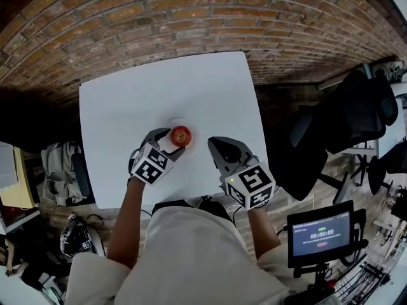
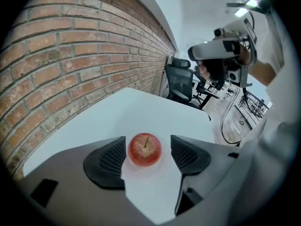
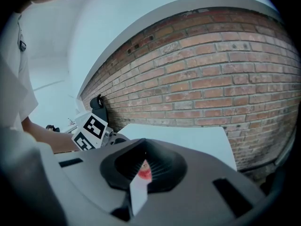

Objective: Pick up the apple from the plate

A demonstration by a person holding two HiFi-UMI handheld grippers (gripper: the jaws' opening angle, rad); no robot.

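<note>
A red apple (image 1: 180,135) sits on a white plate (image 1: 180,121) near the middle of the white table (image 1: 127,100). My left gripper (image 1: 170,142) reaches it from the near left, jaws open on either side of it. In the left gripper view the apple (image 2: 145,149) lies between the two dark pads (image 2: 109,161) with a thin gap on each side, and the plate (image 2: 146,179) shows faintly below. My right gripper (image 1: 215,143) hovers to the right of the apple, shut and empty. Through the slit of its jaws (image 3: 142,160) only a sliver of the apple (image 3: 146,172) shows.
A brick wall (image 1: 159,18) runs behind the table's far edge. A black office chair (image 1: 356,113) stands to the right, a screen on a stand (image 1: 321,232) at near right. Bags (image 1: 60,170) lie on the floor left of the table.
</note>
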